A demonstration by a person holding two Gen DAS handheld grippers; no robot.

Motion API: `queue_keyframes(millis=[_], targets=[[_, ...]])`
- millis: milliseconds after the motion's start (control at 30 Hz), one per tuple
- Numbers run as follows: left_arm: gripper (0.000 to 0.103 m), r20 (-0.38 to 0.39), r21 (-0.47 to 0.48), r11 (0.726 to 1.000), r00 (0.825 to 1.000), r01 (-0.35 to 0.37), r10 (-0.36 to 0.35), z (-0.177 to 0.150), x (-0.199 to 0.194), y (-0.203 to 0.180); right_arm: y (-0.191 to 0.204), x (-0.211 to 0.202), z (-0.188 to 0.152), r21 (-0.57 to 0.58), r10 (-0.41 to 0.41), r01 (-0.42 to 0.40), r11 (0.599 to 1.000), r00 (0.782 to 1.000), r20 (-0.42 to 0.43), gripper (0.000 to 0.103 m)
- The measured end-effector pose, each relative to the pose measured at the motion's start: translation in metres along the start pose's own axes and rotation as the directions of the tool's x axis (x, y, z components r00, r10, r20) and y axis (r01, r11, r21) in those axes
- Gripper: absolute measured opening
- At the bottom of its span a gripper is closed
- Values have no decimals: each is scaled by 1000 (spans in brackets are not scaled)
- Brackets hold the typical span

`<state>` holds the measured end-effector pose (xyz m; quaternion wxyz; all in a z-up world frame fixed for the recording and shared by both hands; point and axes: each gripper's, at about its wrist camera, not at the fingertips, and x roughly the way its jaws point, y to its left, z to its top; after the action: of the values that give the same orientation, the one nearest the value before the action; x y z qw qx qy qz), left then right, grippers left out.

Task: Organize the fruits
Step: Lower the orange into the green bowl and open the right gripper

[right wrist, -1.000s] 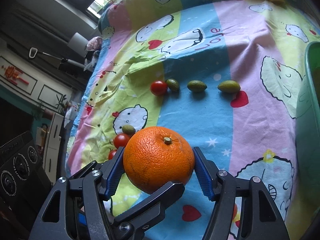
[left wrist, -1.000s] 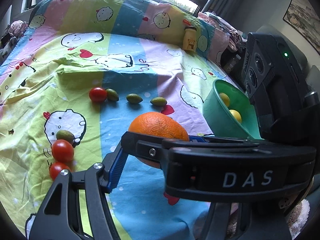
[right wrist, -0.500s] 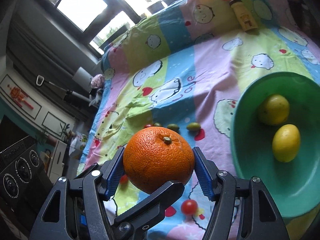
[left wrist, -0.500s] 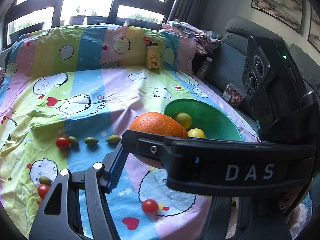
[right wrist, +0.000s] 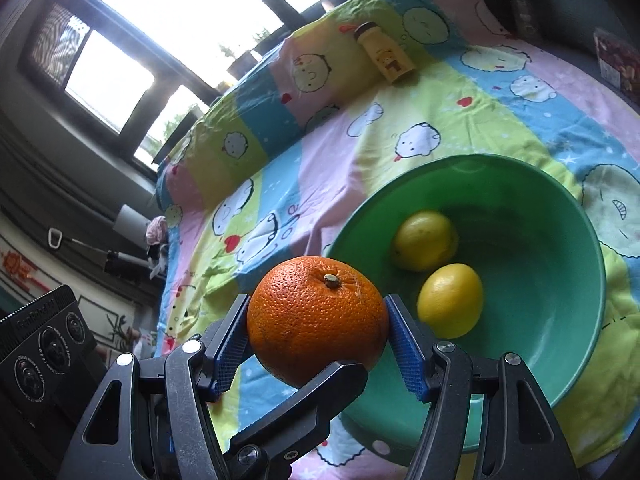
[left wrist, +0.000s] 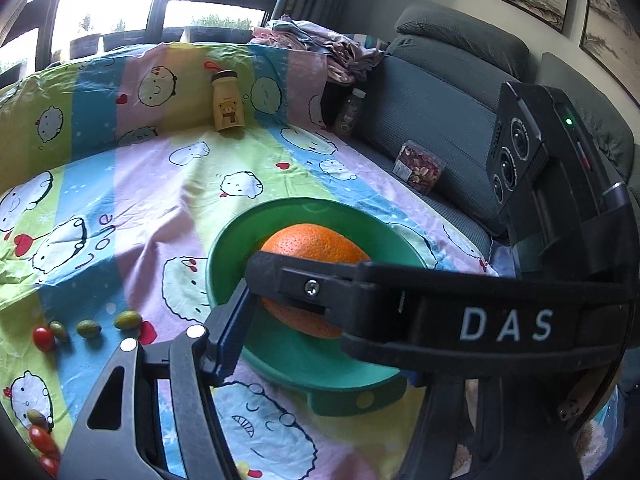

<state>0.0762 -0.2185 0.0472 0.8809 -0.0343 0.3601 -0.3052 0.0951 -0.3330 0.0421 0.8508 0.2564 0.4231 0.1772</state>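
In the right wrist view, lower centre, we see our right gripper (right wrist: 318,332) clamping a round, pebbly-skinned orange (right wrist: 318,316) between blue ribbed pads (right wrist: 402,346). The left gripper's (left wrist: 296,300) finger crosses beneath; its hold we cannot tell. Right lies a green plastic bowl (right wrist: 560,264) holding two yellow lemons (right wrist: 450,300). The orange looks firm, weighty; gripping its widest middle suits.

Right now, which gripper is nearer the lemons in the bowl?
Right. The right gripper, clamping the orange, has a finger beside the lemons; the left gripper grips it from the far side.
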Motion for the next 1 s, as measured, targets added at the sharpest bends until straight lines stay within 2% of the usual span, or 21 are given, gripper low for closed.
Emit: queue_keyframes(millis=[400, 767, 933, 1000], targets=[[62, -58, -27, 997, 995, 77, -78, 3, 37, -11, -41, -3, 8, 99, -62, 62, 993, 998, -6, 68], [63, -102, -109, 989, 988, 102, -113, -1, 51, -4, -50, 4, 11, 124, -112, 115, 986, 993, -30, 68], [63, -92, -106, 992, 993, 61, -71, -5, 44, -2, -46, 5, 11, 118, -160, 161, 980, 987, -15, 68], [68, -81, -89, 996, 996, 29, -36, -7, 37, -1, -44, 1, 11, 116, -194, 192, 975, 981, 8, 68]])
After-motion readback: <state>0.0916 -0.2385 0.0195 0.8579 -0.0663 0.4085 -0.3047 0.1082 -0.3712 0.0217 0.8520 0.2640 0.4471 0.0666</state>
